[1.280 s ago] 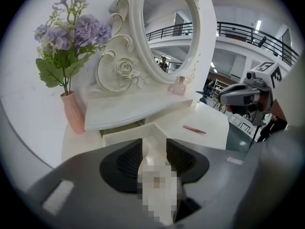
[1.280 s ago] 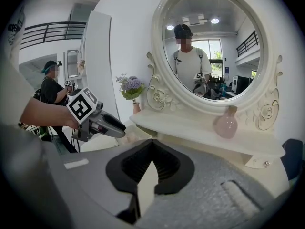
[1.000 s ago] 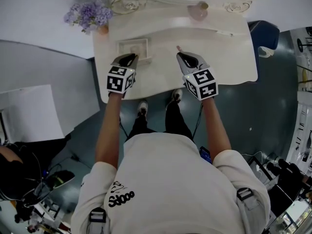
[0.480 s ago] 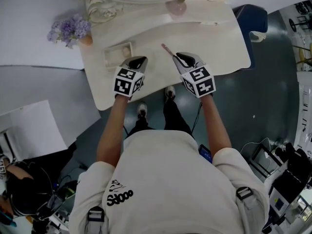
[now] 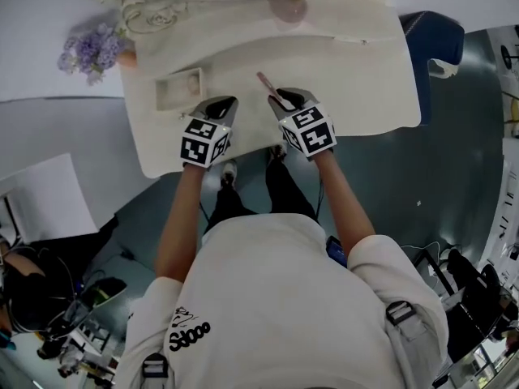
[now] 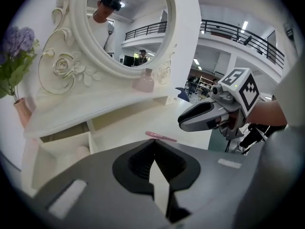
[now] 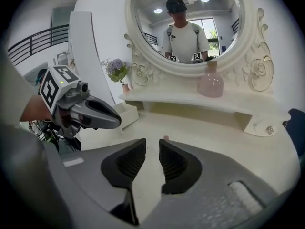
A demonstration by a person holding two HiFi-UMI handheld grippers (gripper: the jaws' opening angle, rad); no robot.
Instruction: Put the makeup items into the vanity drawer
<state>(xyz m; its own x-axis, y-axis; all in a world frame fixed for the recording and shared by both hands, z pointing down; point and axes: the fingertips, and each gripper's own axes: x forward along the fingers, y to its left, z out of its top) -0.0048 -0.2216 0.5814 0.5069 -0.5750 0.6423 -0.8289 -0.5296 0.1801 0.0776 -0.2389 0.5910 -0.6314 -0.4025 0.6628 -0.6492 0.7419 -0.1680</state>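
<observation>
Cream drawer (image 5: 177, 107) stands open at left; my left gripper (image 5: 226, 102) is pressed shut, empty. Pink makeup stick (image 5: 266, 83) lies on the vanity top (image 5: 357, 79) just ahead of my right gripper (image 5: 280, 96), jaws parted. Light, slim, likely to roll: pinch mid-length.

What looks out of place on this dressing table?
Only the pink makeup stick: it lies loose and slanted on the tabletop, just ahead of the right tongs, while the little drawer at the left stands open. Nothing looks spilled or broken.
</observation>
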